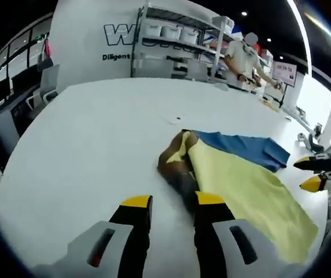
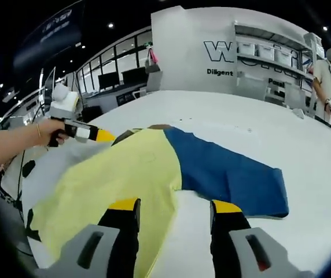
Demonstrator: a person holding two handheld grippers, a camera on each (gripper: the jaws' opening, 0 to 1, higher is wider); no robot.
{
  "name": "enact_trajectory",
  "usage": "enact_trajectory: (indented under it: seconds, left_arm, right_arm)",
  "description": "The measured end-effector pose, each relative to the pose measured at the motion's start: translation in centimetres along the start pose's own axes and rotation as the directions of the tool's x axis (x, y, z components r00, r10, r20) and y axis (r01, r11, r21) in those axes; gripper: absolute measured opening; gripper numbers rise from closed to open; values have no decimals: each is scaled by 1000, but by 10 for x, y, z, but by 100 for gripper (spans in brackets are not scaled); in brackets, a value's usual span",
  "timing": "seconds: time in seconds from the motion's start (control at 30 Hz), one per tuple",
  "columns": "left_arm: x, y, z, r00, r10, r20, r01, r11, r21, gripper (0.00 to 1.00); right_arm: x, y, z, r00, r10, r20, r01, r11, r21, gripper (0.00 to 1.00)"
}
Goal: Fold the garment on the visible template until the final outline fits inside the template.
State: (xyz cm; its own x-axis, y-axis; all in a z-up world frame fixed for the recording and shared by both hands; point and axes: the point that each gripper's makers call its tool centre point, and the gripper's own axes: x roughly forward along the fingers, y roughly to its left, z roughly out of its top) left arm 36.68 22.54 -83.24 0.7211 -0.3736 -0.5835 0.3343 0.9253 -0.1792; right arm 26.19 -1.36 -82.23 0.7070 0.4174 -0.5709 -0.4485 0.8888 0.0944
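Yellow-and-blue cloth garment (image 2: 171,168) lies spread flat on the white tabletop (image 1: 96,139), yellow panel near, blue panel toward the far right. A dark brown part (image 1: 174,168) shows at its left end in the left gripper view. Left gripper (image 1: 171,204) hovers above that end, jaws wide, holding nothing. Right gripper (image 2: 174,207) sits over the garment's near edge, jaws wide, empty. A person (image 1: 243,58) stands at far shelving (image 1: 171,40).

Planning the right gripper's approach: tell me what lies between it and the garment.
Nothing. In the right gripper view, the right gripper hangs directly over the yellow-and-blue garment.
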Motion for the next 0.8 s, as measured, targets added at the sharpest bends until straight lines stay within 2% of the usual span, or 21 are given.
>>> enact_trajectory:
  seconds: [0.1, 0.27, 0.47, 0.5, 0.67, 0.8]
  left_arm:
    - [6, -2, 2, 1000, -14, 11, 14, 1000, 0, 27]
    - [18, -9, 1, 999, -47, -24, 48, 999, 26, 24]
    - [31, -17, -3, 994, -88, -67, 91, 995, 32, 12]
    - [33, -17, -2, 995, -90, -53, 92, 995, 44, 11]
    - [35, -13, -4, 993, -95, -64, 97, 995, 33, 7]
    - [32, -10, -2, 995, -85, -59, 89, 993, 79, 4]
  right_arm:
    - [4, 3, -9, 1000, 8, -20, -8, 1000, 4, 44]
    - [7, 4, -16, 999, 19, -29, -18, 1000, 18, 43]
    - [11, 8, -15, 999, 33, -19, -32, 998, 57, 38]
    - [12, 8, -15, 999, 33, -21, -31, 998, 59, 38]
    - [18, 8, -19, 999, 27, -38, -24, 997, 73, 26]
    - [21, 8, -23, 998, 14, -56, -9, 997, 79, 23]
